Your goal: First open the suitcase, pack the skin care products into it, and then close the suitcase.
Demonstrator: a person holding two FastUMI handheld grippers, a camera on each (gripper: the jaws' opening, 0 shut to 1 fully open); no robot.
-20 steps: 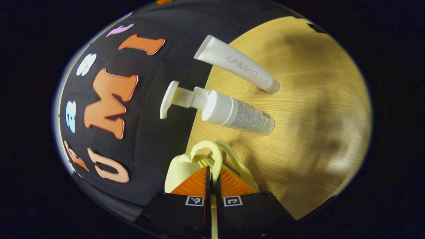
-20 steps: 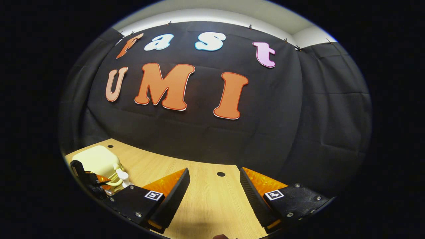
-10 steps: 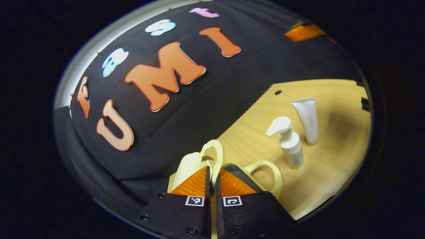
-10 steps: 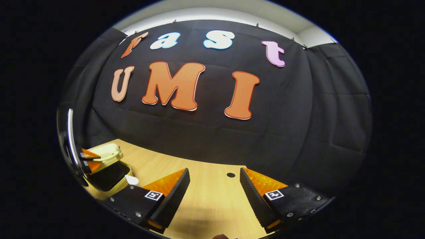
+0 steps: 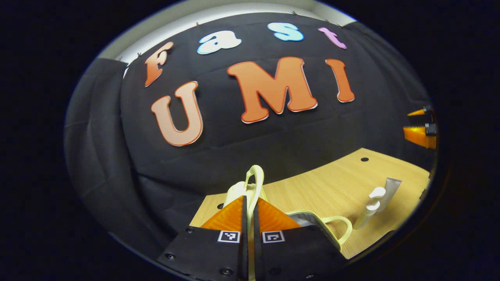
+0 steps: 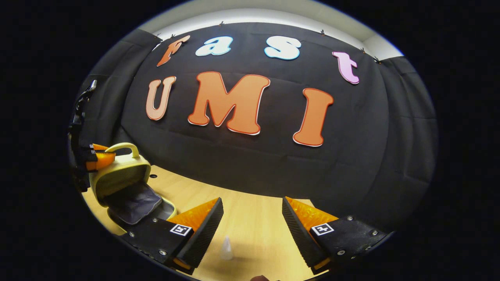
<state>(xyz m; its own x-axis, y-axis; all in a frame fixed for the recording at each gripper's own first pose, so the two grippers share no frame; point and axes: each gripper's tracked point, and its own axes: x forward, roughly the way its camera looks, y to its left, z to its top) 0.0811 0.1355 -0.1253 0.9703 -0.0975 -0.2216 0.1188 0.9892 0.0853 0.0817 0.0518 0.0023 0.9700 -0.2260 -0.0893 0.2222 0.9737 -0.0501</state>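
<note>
Both tongs sit low in their own views. Left gripper (image 5: 249,203) has its fingers pressed together on the pale yellow handle (image 5: 254,180) of the suitcase lid, the loop rising upright from between the fingertips. Just to the right of those fingers, in the left gripper view, lies the suitcase (image 5: 312,220) base with its dark lining showing and a second handle loop (image 5: 339,225) curving off its near edge. Farther right on the wooden table (image 5: 320,187) stands a white pump bottle (image 5: 369,208), and right beside it, slightly behind, a white tube (image 5: 388,191) stands upright; whether the two touch cannot be told. At the far right edge of that view the other gripper's fingers appear, small and well apart from the case.

Right gripper (image 6: 252,216) has its fingers spread wide with nothing between them, hovering over bare table. Just ahead of and between those fingers, a small pale cone-shaped item (image 6: 226,248) stands on the wood; it is too blurred to identify. To the left, beyond the left finger, the suitcase stands open: its lid (image 6: 119,175) is tipped up and back, dark lining (image 6: 134,203) exposed below. The left gripper pinches the lid's handle at the far left edge of the right gripper view. Behind everything hangs the black cloth wall (image 6: 254,164).
</note>
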